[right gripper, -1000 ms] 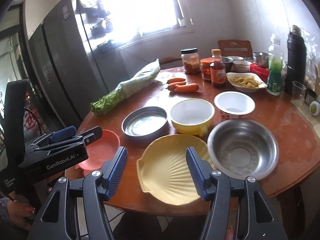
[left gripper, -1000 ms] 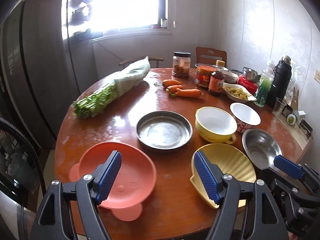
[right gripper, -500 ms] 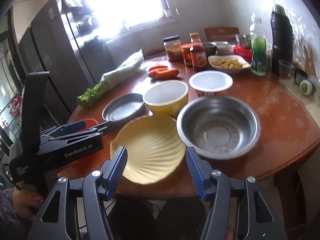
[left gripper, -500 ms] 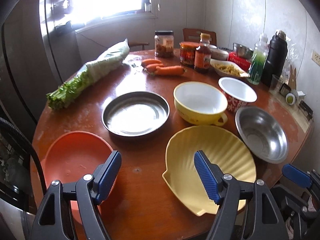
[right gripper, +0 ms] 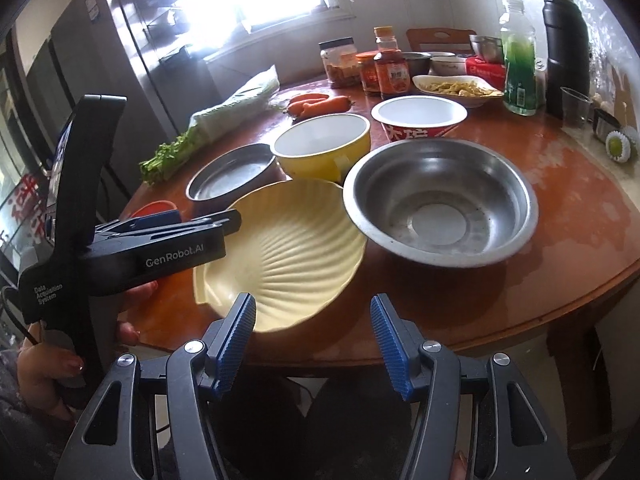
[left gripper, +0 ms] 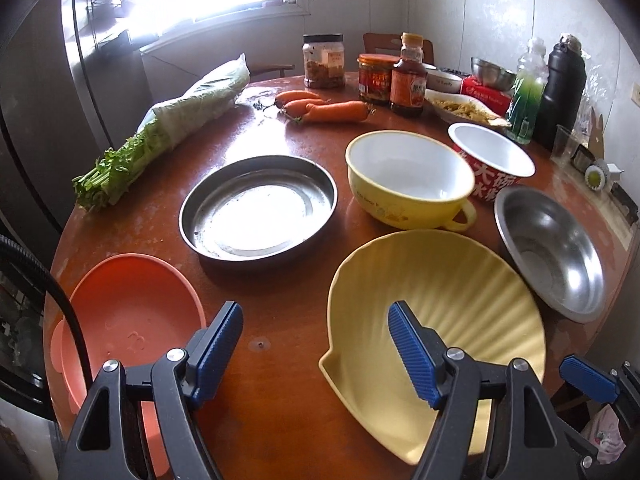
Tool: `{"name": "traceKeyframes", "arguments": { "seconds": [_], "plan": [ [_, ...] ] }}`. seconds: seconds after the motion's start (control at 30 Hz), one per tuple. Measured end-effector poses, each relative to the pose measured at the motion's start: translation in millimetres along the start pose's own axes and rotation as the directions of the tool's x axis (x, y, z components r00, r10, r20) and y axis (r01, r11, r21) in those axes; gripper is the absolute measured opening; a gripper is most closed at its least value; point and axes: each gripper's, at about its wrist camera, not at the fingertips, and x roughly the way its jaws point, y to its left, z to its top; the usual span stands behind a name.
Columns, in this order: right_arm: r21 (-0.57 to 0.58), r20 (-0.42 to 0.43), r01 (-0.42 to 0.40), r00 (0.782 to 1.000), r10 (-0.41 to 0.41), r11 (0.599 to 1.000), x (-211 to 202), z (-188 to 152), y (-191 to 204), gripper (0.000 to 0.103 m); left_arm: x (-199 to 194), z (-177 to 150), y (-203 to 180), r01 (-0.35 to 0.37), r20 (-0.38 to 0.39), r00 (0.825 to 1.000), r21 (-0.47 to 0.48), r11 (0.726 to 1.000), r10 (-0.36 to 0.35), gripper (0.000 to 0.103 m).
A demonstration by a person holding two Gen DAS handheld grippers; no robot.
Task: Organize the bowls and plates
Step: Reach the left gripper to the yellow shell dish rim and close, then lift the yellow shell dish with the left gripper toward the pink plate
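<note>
Between both grippers lies the shell plate (left gripper: 436, 300), nearest the right gripper (right gripper: 314, 344). Its fingers, just closing slightly, stand apart and empty; the left gripper (left gripper: 316, 354) gapes empty too

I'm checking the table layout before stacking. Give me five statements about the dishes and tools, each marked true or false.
1. The yellow shell-shaped plate lies at the table's near edge. True.
2. The steel bowl holds noodles. False: it is empty.
3. The left tool grips the orange plate. False: its jaws stand open, nothing between them.
4. The carrots lie beyond the flat steel pan. True.
5. The yellow handled bowl is stacked inside the red printed bowl. False: they stand side by side.
</note>
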Motion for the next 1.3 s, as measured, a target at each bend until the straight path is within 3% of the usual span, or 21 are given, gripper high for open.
{"name": "traceKeyframes", "arguments": {
  "seconds": [0.17,0.33,0.53,1.3],
  "plan": [
    [-0.008,-0.018,0.007,1.0,-0.007,1.0,12,2,2,0.052,11,2,-2,0.013,-0.026,1.0,0.006,1.0,-0.012,0.073],
    [-0.019,-0.024,0.02,0.999,-0.02,1.0,22,6,4,0.046,23,2,-2,0.04,-0.066,0.997,-0.001,0.999,-0.04,0.053],
    [-0.034,-0.032,0.034,0.999,-0.035,0.999,29,7,5,0.041,22,2,-9,0.075,-0.055,0.996,0.029,0.997,-0.073,0.027],
    [-0.104,0.022,-0.014,1.0,0.017,0.995,12,18,43,0.04,-44,-5,31,0.026,0.052,0.998,-0.026,0.999,-0.025,0.027]
  ]
}}
